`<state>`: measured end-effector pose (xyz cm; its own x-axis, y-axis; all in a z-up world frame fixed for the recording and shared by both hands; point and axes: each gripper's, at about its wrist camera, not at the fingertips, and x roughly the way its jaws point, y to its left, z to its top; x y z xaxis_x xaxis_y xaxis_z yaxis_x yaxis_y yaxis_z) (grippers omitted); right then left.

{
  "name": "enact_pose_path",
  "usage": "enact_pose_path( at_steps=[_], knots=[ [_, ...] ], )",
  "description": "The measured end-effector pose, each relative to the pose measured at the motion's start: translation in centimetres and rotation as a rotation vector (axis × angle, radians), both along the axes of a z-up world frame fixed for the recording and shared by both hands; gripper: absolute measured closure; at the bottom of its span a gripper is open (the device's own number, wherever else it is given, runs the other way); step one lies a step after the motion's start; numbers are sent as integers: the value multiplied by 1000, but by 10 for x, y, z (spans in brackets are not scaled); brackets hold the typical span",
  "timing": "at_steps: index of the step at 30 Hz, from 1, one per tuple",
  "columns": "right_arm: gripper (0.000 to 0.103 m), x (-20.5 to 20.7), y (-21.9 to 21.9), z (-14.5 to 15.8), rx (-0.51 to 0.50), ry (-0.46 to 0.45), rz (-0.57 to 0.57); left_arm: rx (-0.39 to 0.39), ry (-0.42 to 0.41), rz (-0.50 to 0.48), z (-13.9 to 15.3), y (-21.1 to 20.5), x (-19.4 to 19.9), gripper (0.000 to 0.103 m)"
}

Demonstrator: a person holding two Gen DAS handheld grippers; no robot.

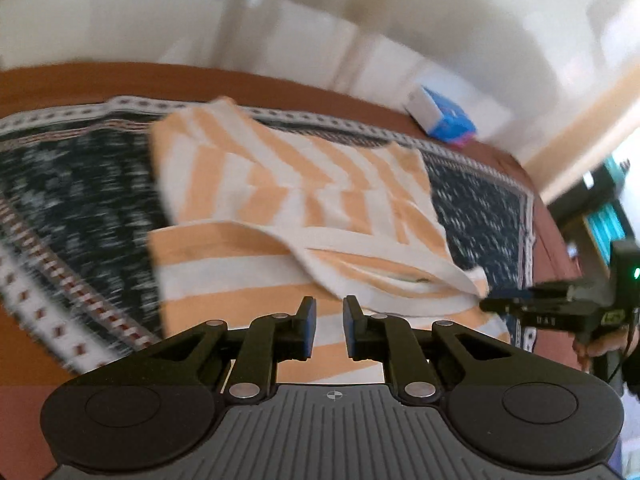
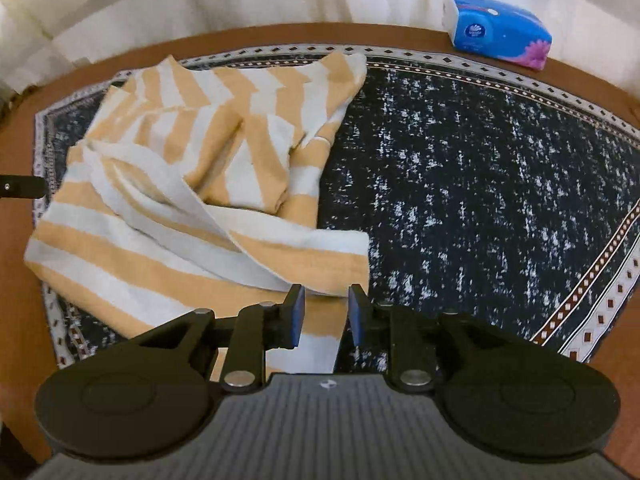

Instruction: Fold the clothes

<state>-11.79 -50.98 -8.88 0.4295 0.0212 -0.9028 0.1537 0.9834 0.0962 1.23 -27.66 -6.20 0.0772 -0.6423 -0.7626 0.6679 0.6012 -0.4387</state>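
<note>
Left wrist view sharpness: motion blur smears the patterned mat (image 1: 80,184) and the striped garment (image 1: 296,184), so the mat's motifs cannot be read.
Tissue pack (image 1: 442,118): blurred in the left view; its print is too small to read in the right view (image 2: 498,30).
Right gripper (image 1: 486,304) in left view: its fingertips sit at the garment's corner; whether they touch the cloth cannot be told.
Hand (image 1: 600,344): only a sliver shows, cut off by the right edge.
Left gripper in right view: just 1 dark finger (image 2: 22,187) shows, cut by the left edge.
Garment's underside: hidden beneath its own folds.
Dark objects (image 1: 600,216) at far right: blurred, unidentifiable.
</note>
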Motion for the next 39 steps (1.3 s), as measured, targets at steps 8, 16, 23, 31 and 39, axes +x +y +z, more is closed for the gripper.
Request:
enact_pose_path(
  at_steps=[8, 16, 23, 31, 39],
  knots=[
    [67, 3, -2, 0, -24, 36, 1, 17, 30, -107, -16, -38, 2, 74],
    [103, 38, -39, 18, 91, -157, -240, -68, -23, 83, -8, -62, 44, 52],
    [56, 35, 7, 42, 26, -162, 75, -37, 29, -79, 3, -29, 35, 53],
    [63, 42, 68, 16, -103, -46, 381, 14, 163, -28, -32, -25, 21, 53],
    [100, 89, 41, 27, -115, -41, 280, -160, 211, 104, -31, -56, 53, 67]
  ],
)
